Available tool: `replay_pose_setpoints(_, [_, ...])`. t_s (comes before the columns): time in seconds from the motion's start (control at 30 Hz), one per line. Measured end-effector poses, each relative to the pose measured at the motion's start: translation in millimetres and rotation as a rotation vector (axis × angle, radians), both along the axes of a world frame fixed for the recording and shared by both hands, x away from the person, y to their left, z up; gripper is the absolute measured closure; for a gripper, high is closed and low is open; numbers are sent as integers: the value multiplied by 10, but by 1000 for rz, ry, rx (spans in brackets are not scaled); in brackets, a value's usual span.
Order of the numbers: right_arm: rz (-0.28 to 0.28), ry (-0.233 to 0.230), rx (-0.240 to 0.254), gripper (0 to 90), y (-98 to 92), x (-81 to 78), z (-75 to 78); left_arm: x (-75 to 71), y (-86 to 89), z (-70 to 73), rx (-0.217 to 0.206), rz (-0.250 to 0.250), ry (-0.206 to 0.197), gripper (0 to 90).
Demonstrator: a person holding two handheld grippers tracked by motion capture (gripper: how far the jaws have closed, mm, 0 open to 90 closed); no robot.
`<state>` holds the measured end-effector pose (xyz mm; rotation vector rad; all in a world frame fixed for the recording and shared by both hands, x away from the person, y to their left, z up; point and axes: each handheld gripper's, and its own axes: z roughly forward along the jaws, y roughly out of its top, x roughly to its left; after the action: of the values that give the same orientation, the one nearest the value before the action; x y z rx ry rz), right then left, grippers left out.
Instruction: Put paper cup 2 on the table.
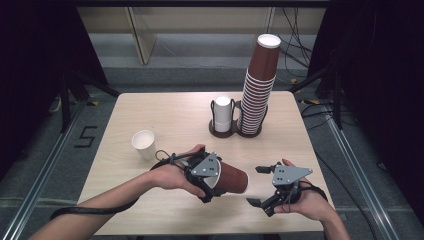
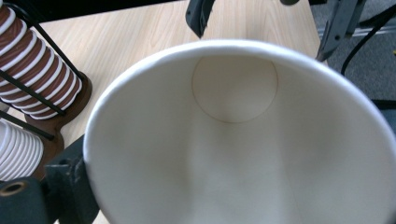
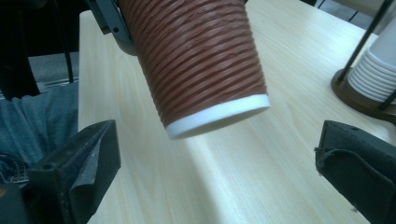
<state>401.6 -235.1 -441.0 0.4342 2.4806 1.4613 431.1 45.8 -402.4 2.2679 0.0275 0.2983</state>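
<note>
left jaws clamping brown cup [image 1: 232, 178], right jaws wide apart

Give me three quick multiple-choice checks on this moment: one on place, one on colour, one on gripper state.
1. Where does the single white cup stand?
A. Left part of the table
B. Inside the rack
C. On the floor

2. What colour is the outside of the held cup?
A. Blue
B. Brown
C. Green

3. What state is the right hand-held gripper in?
A. Shut on a cup
B. Open, holding nothing
C. Shut on a cable

Answers:
1 A, it stands alone, left of the left hand-held gripper.
2 B, its ribbed wall is brown.
3 B, its jaws stand apart with bare table between them.
</note>
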Motion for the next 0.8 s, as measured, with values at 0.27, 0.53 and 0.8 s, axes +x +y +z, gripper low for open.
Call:
replay_pose_setpoints(0.27, [0,-35,-13,14,40,-19,81,19,-47,42,76,-14,-17,65])
replay_pose_setpoints(0.53, [8,-59,-37,22,150,24,164,33,-80,66,165,-27,-35,65])
replay_pose_setpoints(0.8, [32,-67,-63,33,298,72,181,37,-71,60,212,-21,-49,65])
